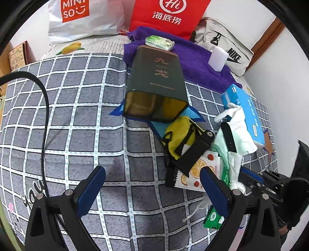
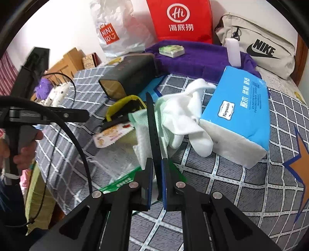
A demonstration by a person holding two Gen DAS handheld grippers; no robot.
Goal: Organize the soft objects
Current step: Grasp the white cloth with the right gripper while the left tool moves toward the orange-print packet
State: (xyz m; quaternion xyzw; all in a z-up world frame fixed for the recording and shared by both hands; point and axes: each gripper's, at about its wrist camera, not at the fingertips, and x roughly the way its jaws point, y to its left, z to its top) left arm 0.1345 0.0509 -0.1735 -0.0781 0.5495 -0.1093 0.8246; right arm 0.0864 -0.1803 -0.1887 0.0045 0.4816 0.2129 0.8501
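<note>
— Well, where's the right gripper [image 2: 156, 185]?
— Clamped on a thin black strap [image 2: 152, 123] beside the white socks [image 2: 185, 115] and tissue pack [image 2: 239, 114]; left gripper [image 1: 152, 191] gapes wide over the checked bedcover [image 1: 77, 115].

MINISO white bag [image 1: 85, 17]; NIKE pouch [image 2: 262, 50] (swoosh too); Hi red bag [image 1: 168, 13].

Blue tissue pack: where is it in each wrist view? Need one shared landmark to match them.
Left wrist: blue tissue pack at right edge, beyond the white socks.
Right wrist: blue tissue pack right of centre, large, socks against its left side.
Shared landmark: red Haidilao bag, top centre.
</note>
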